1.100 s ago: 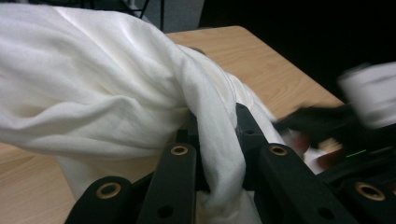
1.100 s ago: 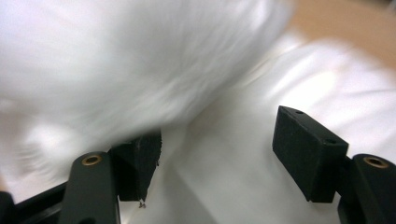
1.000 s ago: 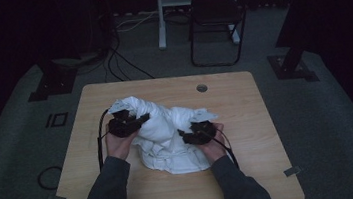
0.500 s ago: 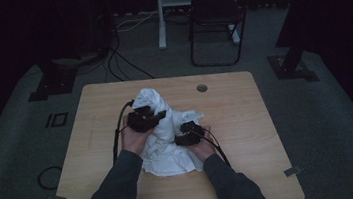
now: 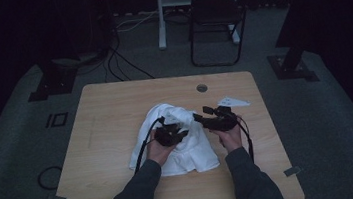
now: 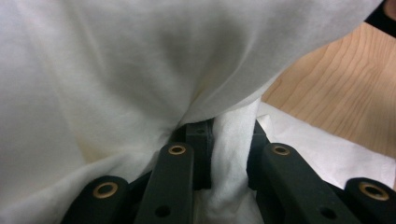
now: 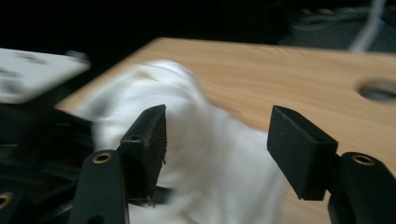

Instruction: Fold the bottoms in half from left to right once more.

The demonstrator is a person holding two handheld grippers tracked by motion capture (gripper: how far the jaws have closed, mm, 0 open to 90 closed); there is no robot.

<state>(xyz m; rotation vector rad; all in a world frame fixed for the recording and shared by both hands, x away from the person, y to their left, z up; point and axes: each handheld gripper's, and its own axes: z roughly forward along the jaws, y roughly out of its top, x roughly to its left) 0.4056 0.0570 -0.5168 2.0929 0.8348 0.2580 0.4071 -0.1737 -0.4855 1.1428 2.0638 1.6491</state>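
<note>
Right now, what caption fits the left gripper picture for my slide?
Left gripper pinching a fold of white cloth above the wooden table.

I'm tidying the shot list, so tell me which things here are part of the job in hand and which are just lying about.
In the job:
- white cloth, bunched on the table
- left gripper, fingers shut on a fold of it
- right gripper, fingers open, nothing between them

Lying about:
- folding chair beyond the table
- floor cables
</note>
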